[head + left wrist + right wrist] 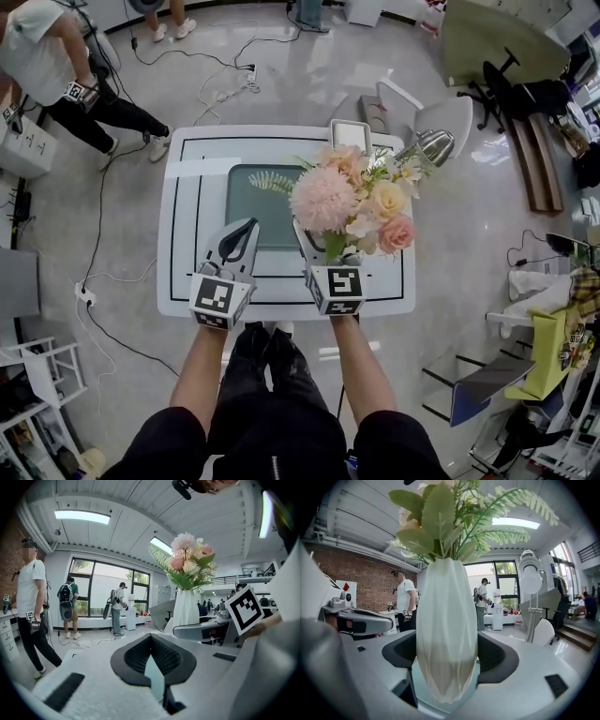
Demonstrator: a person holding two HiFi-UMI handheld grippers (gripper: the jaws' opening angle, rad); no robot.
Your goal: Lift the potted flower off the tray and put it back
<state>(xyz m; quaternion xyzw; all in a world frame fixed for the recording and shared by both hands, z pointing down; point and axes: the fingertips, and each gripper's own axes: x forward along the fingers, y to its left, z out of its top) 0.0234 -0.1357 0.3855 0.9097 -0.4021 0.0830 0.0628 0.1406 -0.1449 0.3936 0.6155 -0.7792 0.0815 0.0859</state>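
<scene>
Potted flower [352,202] upright: pink, peach and cream blooms with green leaves in a white faceted vase [446,630]. Clamped low on the vase body, the right gripper [330,246], jaws spread wide with a dark pad pressing on each side. Held over the right part of the green tray [248,220]; impossible to tell whether the vase base touches it. A pale fern frond [272,181] reaching left from the bouquet across the tray.

Just beside, to the left, the left gripper [242,232]: jaws together at the tips, nothing between them, pointing over the tray's near edge. On each gripper, a cube with black-and-white square markers [217,298].

Beneath the tray, a white desk [187,272] with dark outline stripes. At the far edge of the desk, a small grey square thing [351,136] and a silver lamp [433,145], both behind the blooms. Beyond them, a white chair [450,117].

Around the desk, pale glossy floor with trailing cables [103,216]. At the upper left, a person [56,66] in a white top and dark trousers. Further people by the big windows [117,606] in the left gripper view.
</scene>
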